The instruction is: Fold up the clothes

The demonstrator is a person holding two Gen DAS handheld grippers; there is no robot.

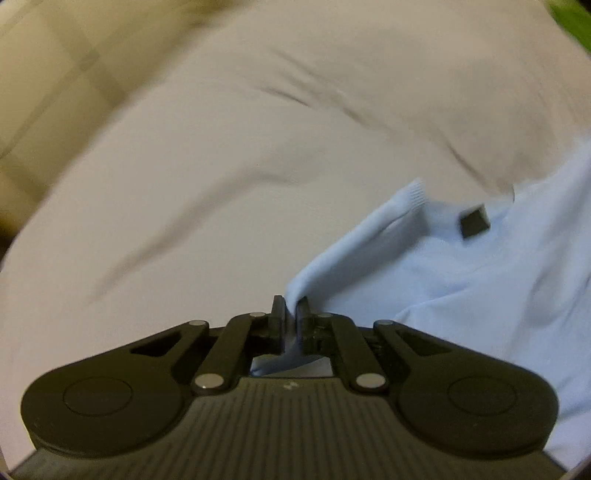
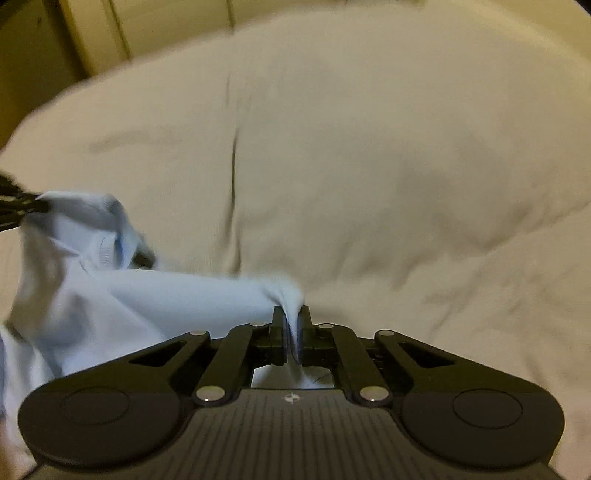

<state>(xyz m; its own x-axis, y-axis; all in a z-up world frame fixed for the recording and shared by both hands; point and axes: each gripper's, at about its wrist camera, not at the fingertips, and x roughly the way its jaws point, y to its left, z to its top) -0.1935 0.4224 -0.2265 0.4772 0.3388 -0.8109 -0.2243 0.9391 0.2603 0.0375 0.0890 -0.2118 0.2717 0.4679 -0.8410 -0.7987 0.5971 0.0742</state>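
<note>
A light blue shirt [image 1: 461, 280] with a ribbed collar and a dark neck label [image 1: 474, 221] hangs between my two grippers over a white sheet. My left gripper [image 1: 291, 306] is shut on a pinch of the blue shirt near the collar, and the cloth runs off to the right. In the right wrist view my right gripper [image 2: 291, 314] is shut on another pinch of the shirt [image 2: 122, 295], which stretches away to the left. At that view's left edge the left gripper [image 2: 22, 205] shows as a dark blurred shape on the cloth.
A rumpled white sheet [image 1: 184, 206] covers the bed [image 2: 369, 166] under the shirt. Beige tiled floor [image 1: 44, 74] lies at the upper left, pale cabinet fronts [image 2: 110, 26] stand beyond the bed, and a green patch [image 1: 574, 18] sits at the top right corner.
</note>
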